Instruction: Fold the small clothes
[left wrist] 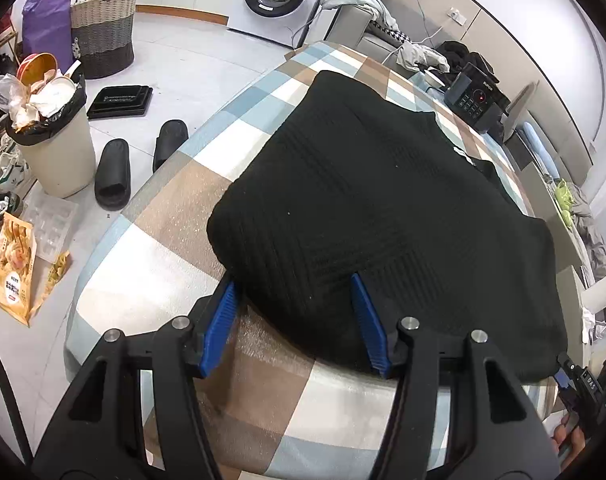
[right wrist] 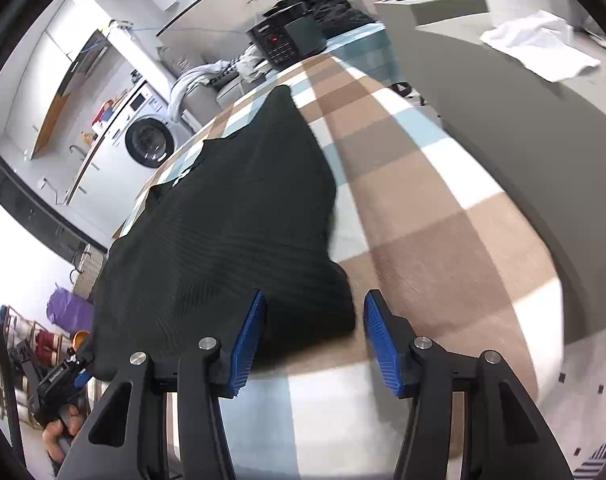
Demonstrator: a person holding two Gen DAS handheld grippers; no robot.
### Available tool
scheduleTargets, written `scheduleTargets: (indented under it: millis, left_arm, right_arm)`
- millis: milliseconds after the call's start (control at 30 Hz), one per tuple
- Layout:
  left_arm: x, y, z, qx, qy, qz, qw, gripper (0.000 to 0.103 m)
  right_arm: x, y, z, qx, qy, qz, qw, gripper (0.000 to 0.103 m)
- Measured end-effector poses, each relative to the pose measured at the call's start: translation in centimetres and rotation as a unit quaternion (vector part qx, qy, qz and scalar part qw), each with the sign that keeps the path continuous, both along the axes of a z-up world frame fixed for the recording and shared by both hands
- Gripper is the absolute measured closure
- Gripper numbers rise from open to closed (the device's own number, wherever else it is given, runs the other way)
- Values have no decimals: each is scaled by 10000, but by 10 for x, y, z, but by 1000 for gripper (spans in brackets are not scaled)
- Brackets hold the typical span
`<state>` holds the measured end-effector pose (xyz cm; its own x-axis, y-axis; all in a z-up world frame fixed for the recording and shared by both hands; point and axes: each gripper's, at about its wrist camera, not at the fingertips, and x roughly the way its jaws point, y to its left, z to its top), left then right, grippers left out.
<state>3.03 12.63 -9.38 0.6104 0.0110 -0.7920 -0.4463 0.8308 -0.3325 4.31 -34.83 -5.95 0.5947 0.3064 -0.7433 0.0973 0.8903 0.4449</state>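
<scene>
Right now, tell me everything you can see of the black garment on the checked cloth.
The black garment is a ribbed knit, apparently folded into a thick, rough rectangle, with small lint specks. It lies flat on the checked cloth. Its near edge sits between the open fingers of the left gripper, and its near right corner between those of the right gripper. A small white label shows at its far edge.
</scene>
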Motion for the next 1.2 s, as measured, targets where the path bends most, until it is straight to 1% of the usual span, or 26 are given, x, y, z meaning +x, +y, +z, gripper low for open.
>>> scheduleTargets:
  millis: [33,100,133,167,200,233,267,333,400,467,600,733,800,833,867,900,933,967,1000,1033,1067,1133,1200]
  left_arm:
    - [0,0,0,10,-36,2,10000,50]
    - [2,-3,0,126,-118,-11,9999,54]
    - [3,-6,1,192,-167,-53,9997,63]
    - [3,-7,1,225,-193,-83,9995,74]
    - [4,-8,1,238,-213,-123,9994,78]
    - [4,-9,0,236,-216,-136,9994,82]
    - [4,-10,1,236,-231,-147,9993,84]
    - [1,-12,3,304,-248,-188,9991,86]
    - [-2,-13,4,307,-272,-209,9989,87]
    - [-9,-14,5,286,-271,-225,9990,87]
    - [-29,-15,6,193,-252,-268,9991,87]
    - [-56,-18,7,-11,-278,-340,9990,87]
    - [-63,-17,9,9,-294,-369,9989,86]
    - [-67,-17,10,28,-293,-357,9989,85]
    - [-69,-15,12,11,-278,-371,9989,85]
    - [-71,-13,13,-13,-267,-368,9990,83]
    - [-73,-10,16,-24,-251,-336,9991,80]
    - [-73,-7,19,-15,-262,-326,9991,80]
    - [-74,-5,24,20,-296,-318,9991,78]
    - [-73,-2,28,55,-324,-315,9990,73]
    - [-71,1,33,123,-353,-302,9988,62]
    - [-67,5,42,294,-397,-252,9985,49]
    - [-59,10,52,397,-486,-265,9977,48]
  right_arm:
    - [3,4,1,-18,-47,58,10000,50]
    - [8,11,2,-173,-117,150,9997,50]
    - [11,15,1,-260,-152,194,9994,51]
    - [12,17,1,-317,-176,236,9991,55]
    - [14,20,1,-395,-209,270,9986,61]
    - [15,21,1,-474,-225,294,9982,73]
    - [17,23,1,-553,-224,333,9977,84]
    - [17,26,1,-642,-232,448,9967,92]
    - [17,28,2,-808,-203,514,9952,93]
    - [13,26,2,-806,-150,517,9953,94]
    - [0,18,3,-765,-30,503,9958,94]
    - [-15,8,7,-735,73,461,9962,94]
    - [-14,5,7,-675,82,459,9966,92]
    - [-13,2,9,-610,80,428,9972,86]
    - [-11,-1,9,-553,73,357,9978,77]
    - [-11,-3,11,-500,50,290,9983,70]
    - [-9,-7,16,-414,-59,172,9990,57]
    - [-8,-10,20,-389,-163,115,9990,54]
    - [-6,-11,24,-407,-222,91,9989,54]
    - [-2,-12,29,-463,-303,68,9984,54]
    - [3,-11,33,-503,-361,64,9981,54]
    - [17,-11,40,-544,-439,17,9976,53]
    - [29,-10,45,-498,-494,-14,9975,53]
